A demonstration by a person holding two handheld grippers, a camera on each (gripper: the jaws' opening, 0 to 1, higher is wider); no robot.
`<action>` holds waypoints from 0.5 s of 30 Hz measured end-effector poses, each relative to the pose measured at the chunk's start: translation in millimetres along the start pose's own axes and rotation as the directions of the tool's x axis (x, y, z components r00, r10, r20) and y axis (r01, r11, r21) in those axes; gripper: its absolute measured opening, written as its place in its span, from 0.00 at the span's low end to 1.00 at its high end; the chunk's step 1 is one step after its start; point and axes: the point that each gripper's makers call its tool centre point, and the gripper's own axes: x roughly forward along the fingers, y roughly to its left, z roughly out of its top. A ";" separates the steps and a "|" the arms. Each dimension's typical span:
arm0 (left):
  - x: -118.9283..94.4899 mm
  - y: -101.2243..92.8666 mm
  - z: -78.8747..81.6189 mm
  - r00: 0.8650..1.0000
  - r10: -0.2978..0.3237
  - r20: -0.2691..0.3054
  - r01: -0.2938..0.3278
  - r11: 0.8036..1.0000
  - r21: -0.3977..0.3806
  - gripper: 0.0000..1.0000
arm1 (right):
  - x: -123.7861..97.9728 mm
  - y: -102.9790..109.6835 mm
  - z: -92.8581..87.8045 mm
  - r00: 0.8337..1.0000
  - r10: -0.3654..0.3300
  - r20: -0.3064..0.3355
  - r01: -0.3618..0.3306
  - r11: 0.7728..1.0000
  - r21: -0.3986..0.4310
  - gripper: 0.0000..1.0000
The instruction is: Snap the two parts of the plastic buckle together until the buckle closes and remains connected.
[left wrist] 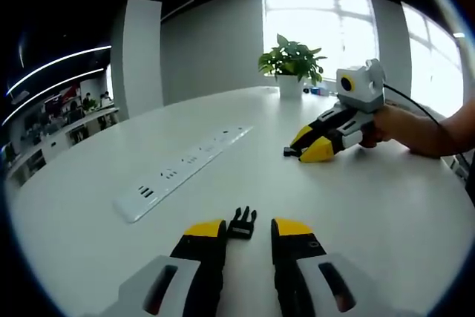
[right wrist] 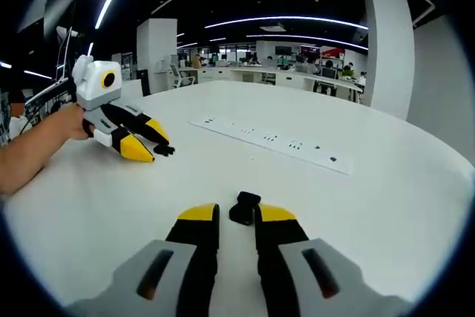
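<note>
A black buckle part with prongs lies on the white table between the yellow tips of my left gripper, which is open; the part sits closer to the left jaw. The other black buckle part lies between the tips of my right gripper, also open, with a narrow gap beside the part. Across the table, the right gripper rests low with its part at its tips. The left gripper likewise shows with its part at its tips. The two parts are far apart.
A long white power strip lies on the round table beyond the grippers. A potted plant stands at the far edge. A person's hand and forearm hold the grippers. Office desks stand behind.
</note>
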 end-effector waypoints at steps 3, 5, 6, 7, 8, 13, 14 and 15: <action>0.8 -0.6 -0.1 1.000 -0.005 0.004 0.005 1.000 -0.003 0.21 | -0.1 0.2 -0.2 1.000 -0.002 -0.001 0.002 1.000 0.000 0.19; 1.5 0.5 0.6 1.000 0.000 0.006 0.000 1.000 0.002 0.20 | 0.3 1.9 -0.2 1.000 0.003 -0.003 -0.003 1.000 0.001 0.20; 1.5 0.8 0.8 1.000 -0.001 0.006 0.001 1.000 0.002 0.20 | 0.8 3.1 0.1 1.000 0.007 -0.002 -0.007 1.000 -0.001 0.22; 1.7 1.2 0.6 1.000 0.000 0.006 0.000 1.000 0.004 0.20 | 1.1 4.4 0.2 1.000 0.011 -0.003 -0.011 1.000 -0.001 0.23; 1.8 1.6 0.6 1.000 -0.001 0.005 0.001 1.000 0.003 0.19 | 1.3 5.2 0.2 1.000 0.013 -0.003 -0.013 1.000 -0.002 0.23; 3.2 2.1 0.0 1.000 0.013 0.007 -0.013 1.000 0.013 0.16 | 0.6 6.2 -0.2 1.000 0.007 -0.005 -0.007 1.000 -0.007 0.22; 3.9 1.9 0.0 1.000 0.017 0.011 -0.018 1.000 0.019 0.16 | 0.6 5.3 -0.3 1.000 0.000 -0.004 0.000 1.000 -0.001 0.22; 4.1 1.4 0.0 1.000 0.019 0.012 -0.019 1.000 0.022 0.15 | 0.7 4.1 0.0 1.000 -0.009 0.000 0.009 1.000 0.001 0.23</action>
